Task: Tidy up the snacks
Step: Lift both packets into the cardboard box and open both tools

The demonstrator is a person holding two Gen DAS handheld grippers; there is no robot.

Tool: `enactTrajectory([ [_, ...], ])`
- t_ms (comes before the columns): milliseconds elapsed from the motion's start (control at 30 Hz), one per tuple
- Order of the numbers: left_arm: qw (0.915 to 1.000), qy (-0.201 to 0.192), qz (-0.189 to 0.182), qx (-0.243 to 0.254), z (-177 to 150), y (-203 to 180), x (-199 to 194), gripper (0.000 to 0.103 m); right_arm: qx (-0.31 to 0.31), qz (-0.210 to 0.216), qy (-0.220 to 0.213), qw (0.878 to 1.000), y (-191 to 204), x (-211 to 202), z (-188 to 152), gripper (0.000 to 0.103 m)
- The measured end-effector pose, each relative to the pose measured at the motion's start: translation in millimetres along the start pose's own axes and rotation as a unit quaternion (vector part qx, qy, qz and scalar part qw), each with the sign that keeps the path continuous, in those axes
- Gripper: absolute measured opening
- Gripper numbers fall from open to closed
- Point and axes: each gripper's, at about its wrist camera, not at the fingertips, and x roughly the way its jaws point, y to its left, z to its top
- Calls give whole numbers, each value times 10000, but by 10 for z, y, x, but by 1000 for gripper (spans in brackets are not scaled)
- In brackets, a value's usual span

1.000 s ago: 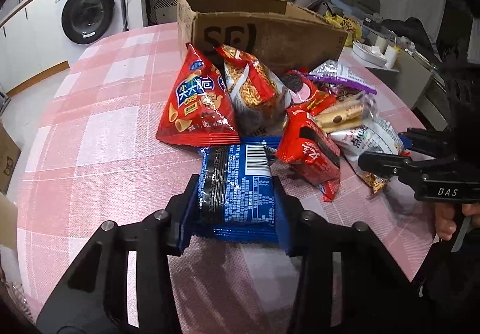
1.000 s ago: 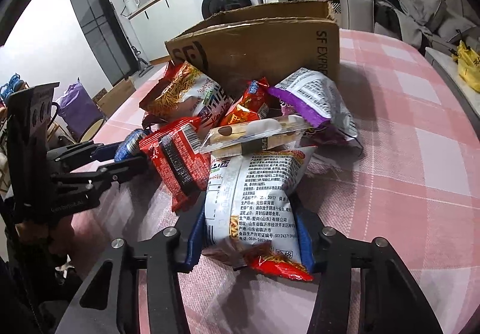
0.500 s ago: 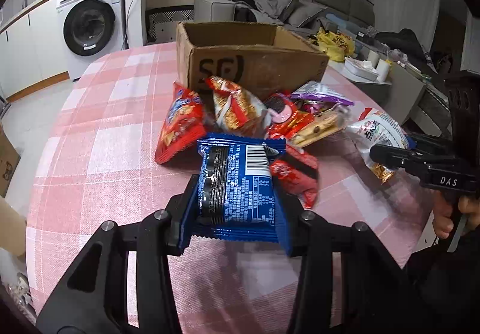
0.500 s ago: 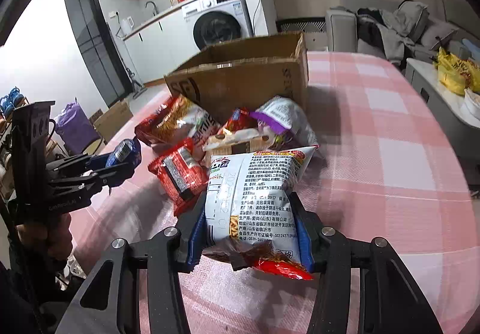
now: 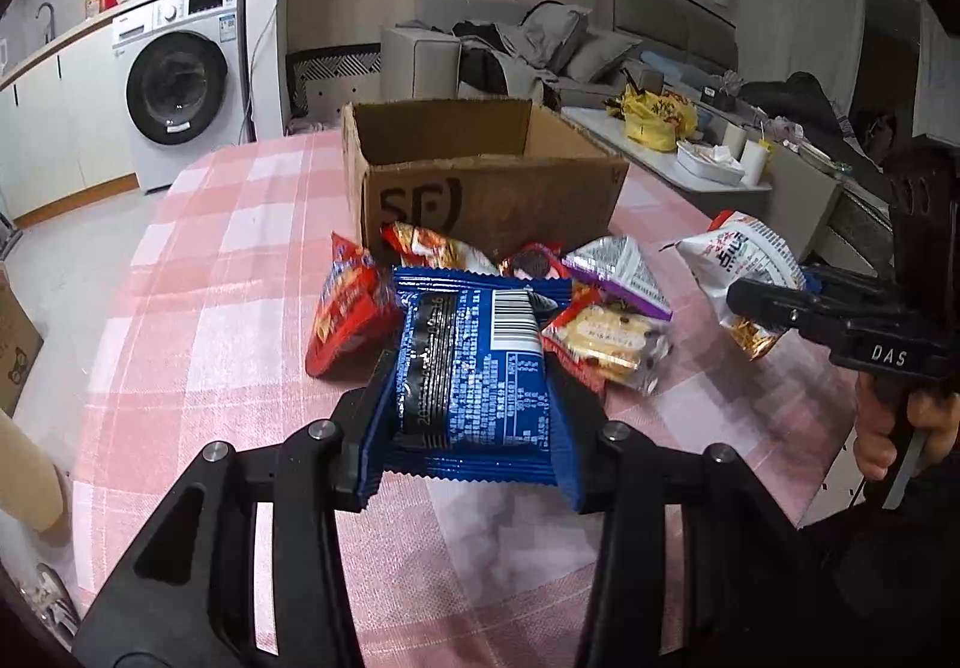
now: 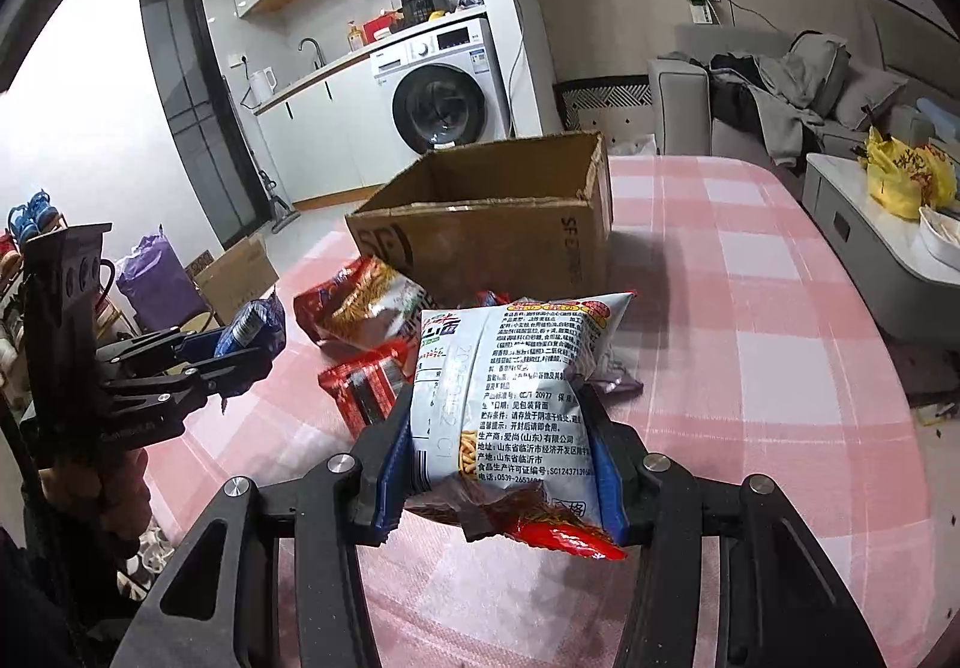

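Mid-carry: left gripper (image 5: 465, 398) clamps blue biscuit pack (image 5: 474, 368), right gripper (image 6: 498, 446) clamps white snack bag (image 6: 510, 398); next, drop both into the SF cardboard box (image 5: 480, 188) at frame center-top.

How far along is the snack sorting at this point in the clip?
Early. Done: nothing visible yet inside the cardboard box, though its floor is hidden. In hand: the left gripper is shut on a blue packet, the right gripper on a white noodle-snack bag. Left: several packets, such as the red bag, lie on the table.
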Motion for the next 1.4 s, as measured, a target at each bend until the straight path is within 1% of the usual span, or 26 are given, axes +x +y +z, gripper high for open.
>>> enactTrajectory([
  [333,9996,-257,124,-81,257,21,-68,41,-96,109,-191,9997,89,53,214,51],
  [633,9984,-496,231,-121,588,95,-46,41,-140,151,-307,9993,89,178,498,51],
  [800,9979,-574,250,-180,765,146,47,41,-82,142,-378,9991,69,258,662,51],
  [1000,9977,-585,193,-267,952,201,233,41,-24,108,-368,9993,6,400,823,51],
  [1400,9983,-489,131,-304,1297,277,721,41,14,153,-391,9991,-53,623,1130,51],
])
